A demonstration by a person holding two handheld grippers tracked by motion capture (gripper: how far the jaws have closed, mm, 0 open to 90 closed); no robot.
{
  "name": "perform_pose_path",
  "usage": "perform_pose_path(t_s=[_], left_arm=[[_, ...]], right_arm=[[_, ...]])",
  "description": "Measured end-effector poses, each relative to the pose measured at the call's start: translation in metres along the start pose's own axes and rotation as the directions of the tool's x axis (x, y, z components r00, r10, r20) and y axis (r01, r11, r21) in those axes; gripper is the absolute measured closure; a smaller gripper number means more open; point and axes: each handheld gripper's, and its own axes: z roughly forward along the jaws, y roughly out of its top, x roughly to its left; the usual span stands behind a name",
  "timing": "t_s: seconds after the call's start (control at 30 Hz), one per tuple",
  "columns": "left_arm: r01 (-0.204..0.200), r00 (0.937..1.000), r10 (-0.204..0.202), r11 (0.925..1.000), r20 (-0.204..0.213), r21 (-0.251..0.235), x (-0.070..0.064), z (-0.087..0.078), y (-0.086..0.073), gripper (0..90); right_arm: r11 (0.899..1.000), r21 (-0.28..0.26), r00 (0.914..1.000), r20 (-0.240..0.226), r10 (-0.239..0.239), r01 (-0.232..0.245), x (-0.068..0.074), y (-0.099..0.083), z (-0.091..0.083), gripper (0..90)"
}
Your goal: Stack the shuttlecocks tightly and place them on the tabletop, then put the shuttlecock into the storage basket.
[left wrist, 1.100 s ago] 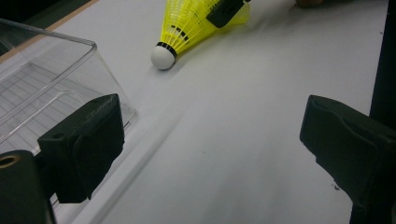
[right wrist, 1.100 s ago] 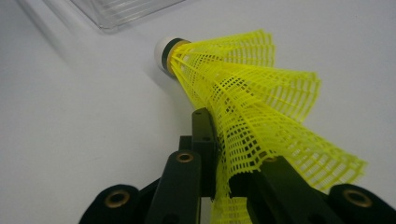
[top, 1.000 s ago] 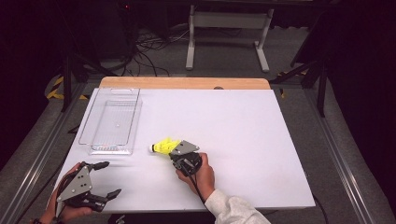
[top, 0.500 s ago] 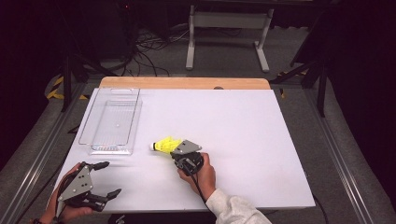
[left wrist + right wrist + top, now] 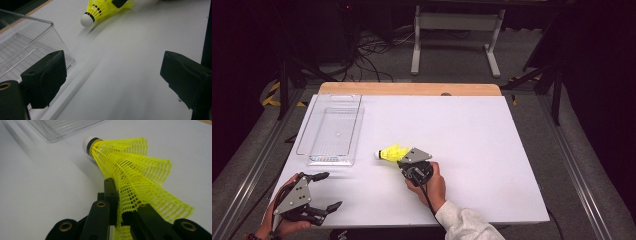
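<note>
Shuttlecock [image 5: 393,152] (yellow skirt) pinched in right hand-held gripper [image 5: 404,161].

Right tool [image 5: 404,161] clamped; left tool [image 5: 323,191] jaws spread wide.

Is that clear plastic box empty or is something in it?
Empty: the clear box shows only its bare bottom; the yellow shuttlecock lies outside on the table.

Barely a stir: the right gripper [image 5: 404,161] edges a touch toward the near edge, drawing the yellow shuttlecock [image 5: 392,152] along in its jaws.
</note>
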Motion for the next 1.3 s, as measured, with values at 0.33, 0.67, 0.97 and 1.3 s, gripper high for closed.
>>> perform_pose_path(t_s=[0.33,0.67,0.97,1.3], left_arm=[[0.002,1.0000,-0.002,1.0000,0.004,-0.005,0.002,0.001,0.000,8.1],[0.003,1.0000,-0.003,1.0000,0.009,-0.010,0.002,0.001,0.000,8.1],[0.010,1.0000,-0.010,0.9998,-0.001,-0.015,0.003,0.000,0.001,8.0],[0.008,0.9999,-0.008,0.9999,-0.010,-0.014,0.004,0.000,0.001,8.0]], right_arm=[[1.000,-0.003,1.0000,0.003,0.000,0.000,-0.004,0.000,-0.004,88.3],[1.000,-0.011,0.9999,0.007,-0.008,0.008,-0.005,0.001,-0.007,88.3],[0.999,-0.030,0.9999,0.004,-0.015,0.015,-0.007,0.004,-0.014,88.3],[0.999,-0.043,0.9997,-0.004,-0.025,0.025,-0.009,0.003,-0.017,88.3]])
